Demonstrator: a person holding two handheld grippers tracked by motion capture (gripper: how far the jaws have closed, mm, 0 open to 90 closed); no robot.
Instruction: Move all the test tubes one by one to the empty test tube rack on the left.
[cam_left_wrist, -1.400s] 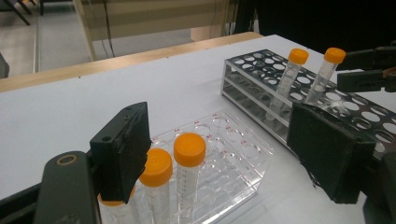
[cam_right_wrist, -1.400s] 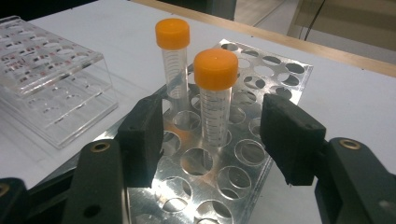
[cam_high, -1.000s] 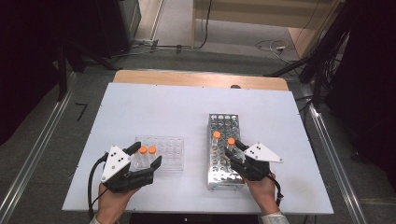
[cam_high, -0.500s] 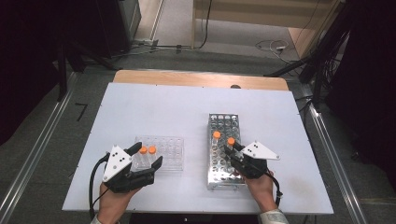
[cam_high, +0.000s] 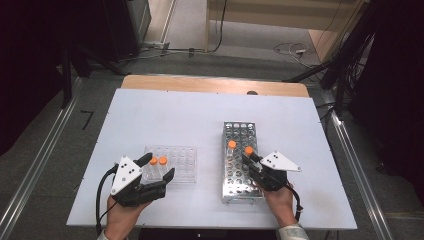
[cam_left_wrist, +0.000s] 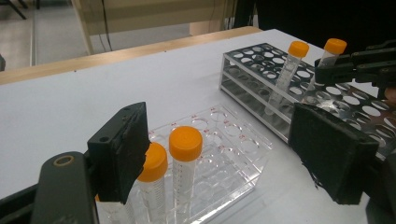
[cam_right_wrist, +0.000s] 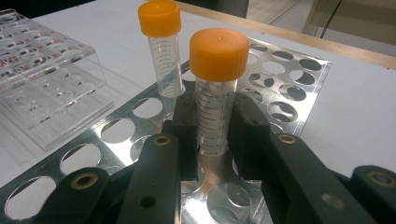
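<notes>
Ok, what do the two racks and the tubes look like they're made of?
The right rack looks like polished metal: silvery, mirror-like, with punched round holes. The left rack appears to be clear plastic, probably acrylic, see-through with glossy edges. The tube in the right gripper looks like clear plastic with printed marks and a matte orange cap.

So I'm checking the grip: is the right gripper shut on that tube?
Shut: the right gripper has just closed, both pads pressing the orange-capped tube standing in the metal rack.
</notes>
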